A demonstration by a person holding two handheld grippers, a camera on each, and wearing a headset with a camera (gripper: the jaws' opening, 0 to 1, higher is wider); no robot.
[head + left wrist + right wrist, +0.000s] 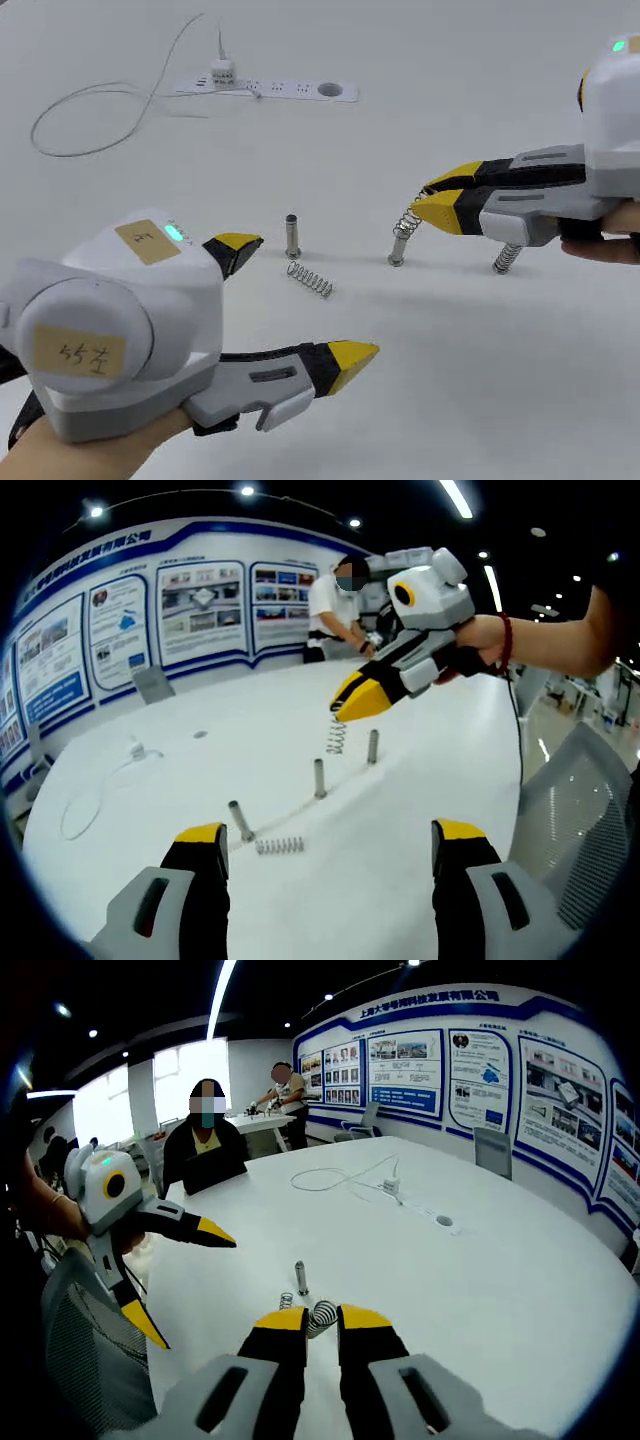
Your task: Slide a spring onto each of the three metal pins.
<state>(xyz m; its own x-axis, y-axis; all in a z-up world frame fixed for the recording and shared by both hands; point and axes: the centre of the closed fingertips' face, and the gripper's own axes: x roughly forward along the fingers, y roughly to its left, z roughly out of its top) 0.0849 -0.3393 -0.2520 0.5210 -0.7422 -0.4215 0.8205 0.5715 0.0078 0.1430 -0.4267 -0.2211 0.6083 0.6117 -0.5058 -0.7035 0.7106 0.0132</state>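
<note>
1. White bench (450,400) carries three upright metal pins in a row, and a power strip (290,89) lies farther back
2. Between its yellow tips the right hand-held gripper (422,197) pinches a spring (407,222); the spring hangs tilted with its lower end at the top of the middle pin (397,255), and I cannot tell whether it is already over that pin
3. Spread wide and holding nothing, the left hand-held gripper (329,830) sits low over the bench near the bare pin (292,236)
4. Flat on the bench, just beside that bare pin, lies a loose spring (310,279)
5. Partly under the right hand-held gripper stands the third pin (507,258), which appears to have coils around it
</note>
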